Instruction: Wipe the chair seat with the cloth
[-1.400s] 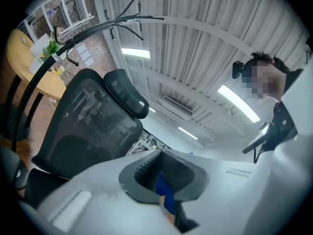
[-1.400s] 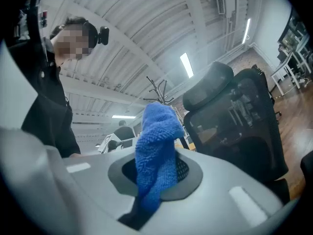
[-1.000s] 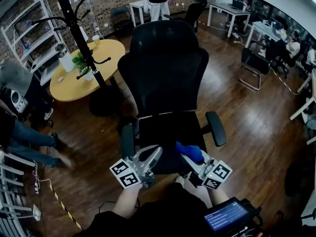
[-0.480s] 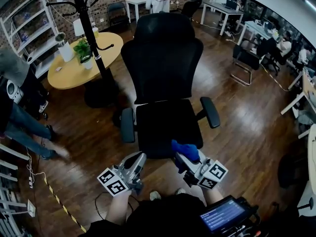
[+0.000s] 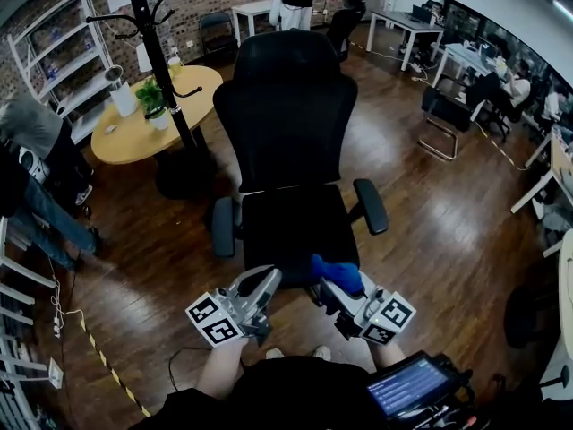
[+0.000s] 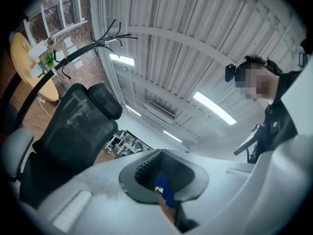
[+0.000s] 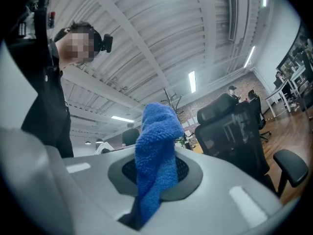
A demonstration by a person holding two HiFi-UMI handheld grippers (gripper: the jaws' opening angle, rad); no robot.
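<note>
A black office chair stands in the middle of the head view, its seat (image 5: pixel 288 227) bare and its mesh back (image 5: pixel 286 106) upright behind it. Just in front of the seat's front edge, my right gripper (image 5: pixel 333 280) is shut on a blue cloth (image 5: pixel 337 274), which bunches up above the jaws. The right gripper view shows the cloth (image 7: pixel 156 146) clamped in that gripper (image 7: pixel 155 180), with the chair (image 7: pixel 234 131) off to the right. My left gripper (image 5: pixel 266 285) hovers at the seat's front left, jaws together with nothing in them (image 6: pixel 164 182). The chair (image 6: pixel 73 126) lies to its left.
A round yellow table (image 5: pixel 134 124) with a plant and a black coat rack (image 5: pixel 166 61) stand left of the chair. A seated person (image 5: pixel 36 195) and white shelves (image 5: pixel 54 52) are at the far left. Desks (image 5: pixel 416 21) and a spare chair (image 5: pixel 448 115) stand behind on the right.
The left gripper has risen and moved right, toward the seat's front edge. The right gripper still holds the cloth near the seat's front right corner. My head view shifted slightly.
</note>
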